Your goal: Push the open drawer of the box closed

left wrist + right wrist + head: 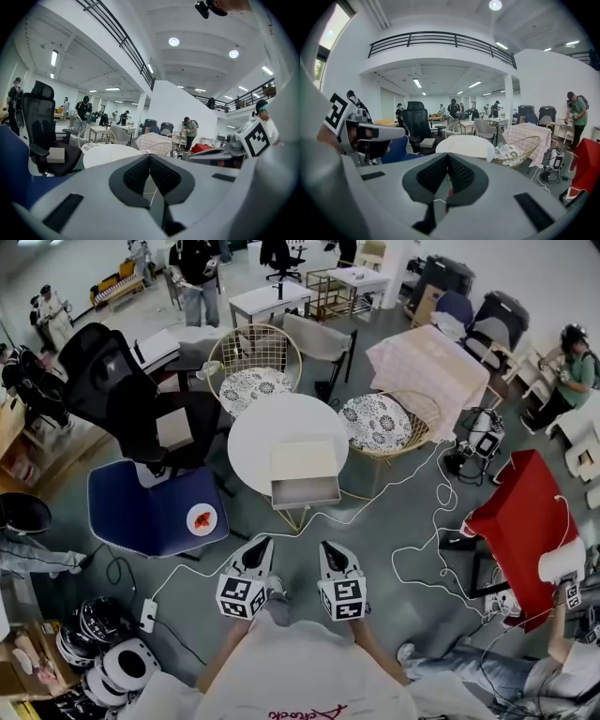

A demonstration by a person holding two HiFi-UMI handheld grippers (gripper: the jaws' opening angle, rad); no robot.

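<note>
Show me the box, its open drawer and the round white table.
box (302, 461), head view, on its flat top.
open drawer (306, 491), head view, on its pulled-out inside.
round white table (251, 437), head view, on bare top left of the box.

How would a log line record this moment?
drawer open | box on table | left gripper shut, empty | right gripper shut, empty

No legible text or numbers.
</note>
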